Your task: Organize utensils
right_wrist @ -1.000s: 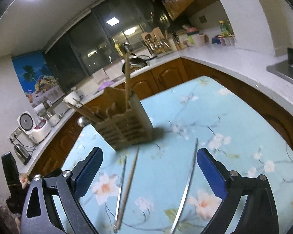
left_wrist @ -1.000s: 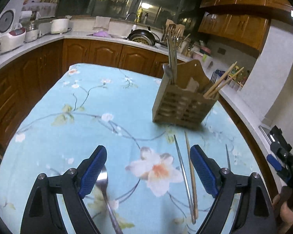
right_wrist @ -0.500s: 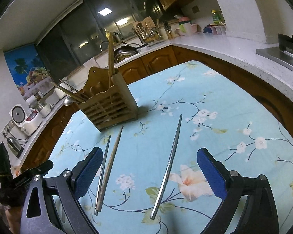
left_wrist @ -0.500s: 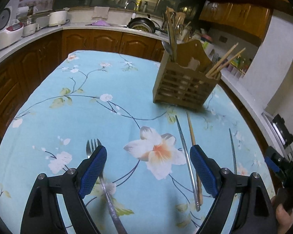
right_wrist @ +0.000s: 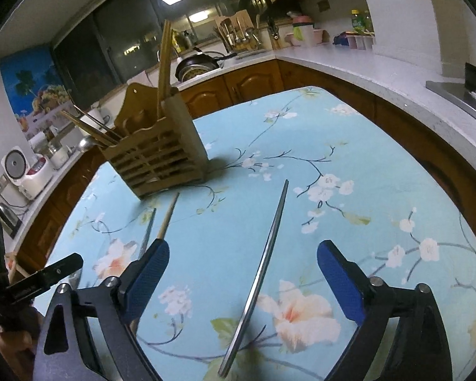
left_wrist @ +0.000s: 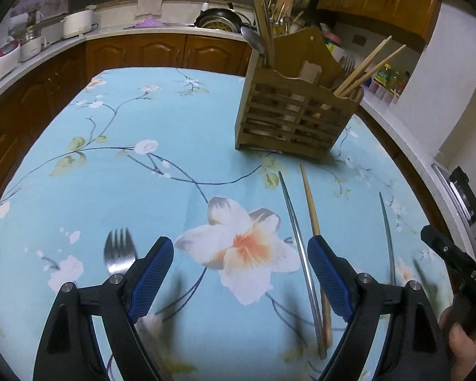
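A slatted wooden utensil holder (left_wrist: 296, 117) stands on the blue flowered tablecloth (left_wrist: 161, 165), holding chopsticks, a spoon and forks; it also shows in the right wrist view (right_wrist: 157, 155). My left gripper (left_wrist: 239, 273) is open and empty above the cloth. A metal fork (left_wrist: 119, 252) lies just left of its left finger. A metal chopstick (left_wrist: 296, 254) and a wooden chopstick (left_wrist: 314, 222) lie by its right finger. My right gripper (right_wrist: 242, 276) is open and empty, with a single metal chopstick (right_wrist: 260, 273) lying between its fingers on the cloth.
Kitchen counters with brown cabinets (left_wrist: 149, 52) ring the table. A rice cooker (right_wrist: 23, 171), pots and a pan (left_wrist: 220, 20) sit on the counters. A stove edge (right_wrist: 460, 95) is at the right. The other gripper's black body (left_wrist: 460, 263) shows at the right edge.
Both grippers have moved nearer the table and utensils. The fork now lies left of my left finger, its tines in full view. The lone metal chopstick now lies between my right fingers.
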Tool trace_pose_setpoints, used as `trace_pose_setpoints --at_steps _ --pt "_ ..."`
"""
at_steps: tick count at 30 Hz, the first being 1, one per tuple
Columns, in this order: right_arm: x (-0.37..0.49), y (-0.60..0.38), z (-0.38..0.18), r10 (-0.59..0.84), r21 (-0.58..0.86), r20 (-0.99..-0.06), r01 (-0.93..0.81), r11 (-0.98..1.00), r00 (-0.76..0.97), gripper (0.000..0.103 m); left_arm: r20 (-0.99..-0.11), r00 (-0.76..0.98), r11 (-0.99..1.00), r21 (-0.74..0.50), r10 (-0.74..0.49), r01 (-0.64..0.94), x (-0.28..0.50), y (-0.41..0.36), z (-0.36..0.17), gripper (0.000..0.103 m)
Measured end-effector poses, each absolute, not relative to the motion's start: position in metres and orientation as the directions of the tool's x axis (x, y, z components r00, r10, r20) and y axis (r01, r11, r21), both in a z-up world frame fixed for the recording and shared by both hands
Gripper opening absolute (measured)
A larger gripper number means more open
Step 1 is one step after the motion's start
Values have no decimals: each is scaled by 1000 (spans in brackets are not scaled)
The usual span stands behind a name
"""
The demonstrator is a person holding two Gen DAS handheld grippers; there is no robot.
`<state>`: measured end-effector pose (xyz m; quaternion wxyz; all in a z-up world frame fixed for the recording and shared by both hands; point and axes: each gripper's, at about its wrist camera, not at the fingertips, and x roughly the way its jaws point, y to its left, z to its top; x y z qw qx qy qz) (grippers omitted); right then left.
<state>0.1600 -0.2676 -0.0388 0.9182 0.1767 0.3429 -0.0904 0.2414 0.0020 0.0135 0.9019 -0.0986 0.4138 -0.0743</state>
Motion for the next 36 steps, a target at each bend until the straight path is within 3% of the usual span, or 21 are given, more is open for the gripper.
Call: trace_pose_setpoints --at_steps 6,12,24,26,30,31,33,34,36 --pt "184 -279 -45 -56 242 -689 302 922 723 73 -737 633 967 -244 -237 77 270 -5 10 79" --pt "203 -291 -50 -66 232 -707 319 919 704 58 -748 612 965 -240 -254 107 300 -16 6 65" --pt "242 -306 -69 -93 172 -764 341 924 639 41 -800 537 964 -214 -266 159 354 -52 -22 43" --pt "248 -310 -76 -100 161 -779 351 923 619 35 -814 516 964 -210 -266 166 362 -58 -30 33" --pt "258 -307 -79 -141 100 -788 349 932 600 29 -811 542 973 -139 -220 187 368 -70 -36 29" --pt "260 -305 -79 -151 83 -789 347 934 596 27 -811 546 974 -127 -211 187 367 -72 -37 23" --pt "263 -304 -79 -161 65 -792 344 937 589 8 -807 551 973 -121 -212 196 369 -73 -39 12" --pt "262 -304 -79 -157 70 -792 342 937 590 8 -806 550 972 -129 -219 199 369 -72 -40 6" --pt "260 -305 -79 -146 85 -789 342 936 597 7 -802 548 968 -147 -237 203 370 -70 -41 5"
